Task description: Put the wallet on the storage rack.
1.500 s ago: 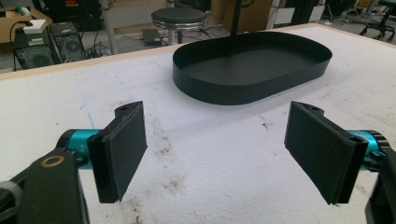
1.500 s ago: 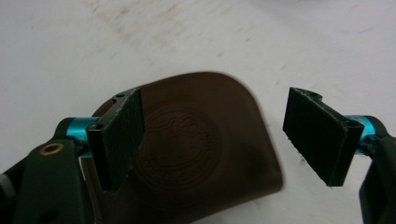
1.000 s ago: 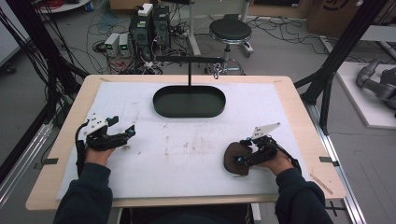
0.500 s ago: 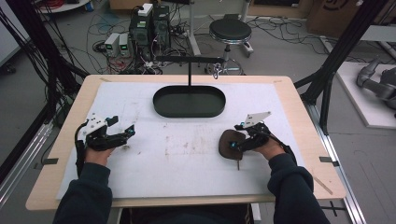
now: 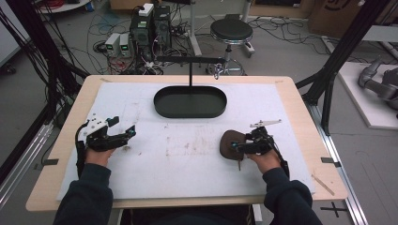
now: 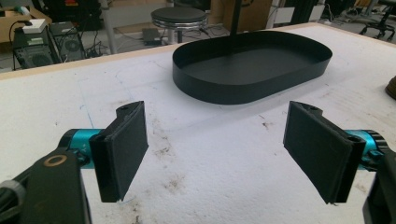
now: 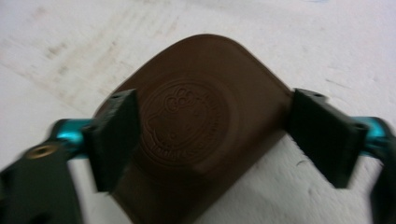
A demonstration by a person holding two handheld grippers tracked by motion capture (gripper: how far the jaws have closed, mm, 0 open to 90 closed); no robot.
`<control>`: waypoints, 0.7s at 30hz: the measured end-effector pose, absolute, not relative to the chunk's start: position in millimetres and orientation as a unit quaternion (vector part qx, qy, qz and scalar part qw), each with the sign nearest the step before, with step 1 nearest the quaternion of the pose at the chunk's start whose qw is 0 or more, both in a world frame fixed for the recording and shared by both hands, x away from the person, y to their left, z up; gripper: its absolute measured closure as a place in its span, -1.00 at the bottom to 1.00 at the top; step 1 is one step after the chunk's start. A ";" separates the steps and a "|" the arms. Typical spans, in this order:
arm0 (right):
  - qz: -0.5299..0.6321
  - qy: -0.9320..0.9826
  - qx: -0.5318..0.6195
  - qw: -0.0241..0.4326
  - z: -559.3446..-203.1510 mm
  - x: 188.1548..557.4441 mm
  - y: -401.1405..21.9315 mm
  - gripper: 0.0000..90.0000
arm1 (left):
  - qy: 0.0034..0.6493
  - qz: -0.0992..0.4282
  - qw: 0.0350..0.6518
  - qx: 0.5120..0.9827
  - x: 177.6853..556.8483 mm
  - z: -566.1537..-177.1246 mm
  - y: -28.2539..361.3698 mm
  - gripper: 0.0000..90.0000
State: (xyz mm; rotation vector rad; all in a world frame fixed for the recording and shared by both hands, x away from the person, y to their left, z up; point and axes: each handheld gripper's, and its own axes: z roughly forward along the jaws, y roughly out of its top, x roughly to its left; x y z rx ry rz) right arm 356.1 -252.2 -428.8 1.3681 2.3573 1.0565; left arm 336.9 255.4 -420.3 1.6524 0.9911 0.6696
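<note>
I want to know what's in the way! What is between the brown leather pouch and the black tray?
Nothing. In the high view only bare white table cover, a bit stained, lies between the brown pouch and the black tray.

A cluttered lab room around a wooden work table

The pale wooden table (image 5: 300, 101), covered by a stained white sheet (image 5: 187, 159), stands on a grey floor (image 5: 281, 51) strewn with black cables (image 5: 101, 35). Behind it stand a round black stool (image 5: 231, 30), dark computer towers (image 5: 152, 28) and small grey electronic boxes (image 5: 118, 44). Black metal frame struts (image 5: 345, 47) rise at both sides.
</note>
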 end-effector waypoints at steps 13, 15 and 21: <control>0.319 0.913 0.233 0.104 -418.3 397.6 -245.6 -0.52 | 0.414 0.279 0.524 0.690 337.0 -420.5 255.4 -0.51; 0.317 0.911 0.243 0.107 -414.7 395.7 -243.8 -0.42 | 0.414 0.280 0.522 0.691 336.8 -420.2 256.3 -0.51; 0.355 0.839 0.368 0.187 -408.8 369.3 -241.9 -0.56 | 0.414 0.280 0.523 0.691 336.5 -420.2 256.0 -0.51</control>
